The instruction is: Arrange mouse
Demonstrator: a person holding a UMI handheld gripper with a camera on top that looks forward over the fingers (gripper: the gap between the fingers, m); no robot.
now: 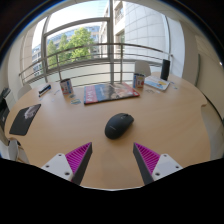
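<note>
The gripper [112,160] hovers with its fingers spread wide — nothing between the purple pads [78,158]. The black mouse [119,125] sits just ahead of them, mid-table [60,130], apart from both fingers. Beyond it, toward the far edge, lies a colourful mouse mat [110,93].

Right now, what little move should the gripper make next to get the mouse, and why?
Probably ease straight forward. The gripper is open, and the black mouse sits on the wooden table just ahead of the fingers, roughly in line with the gap, untouched. Moving forward would bring the mouse between the pads.
</note>
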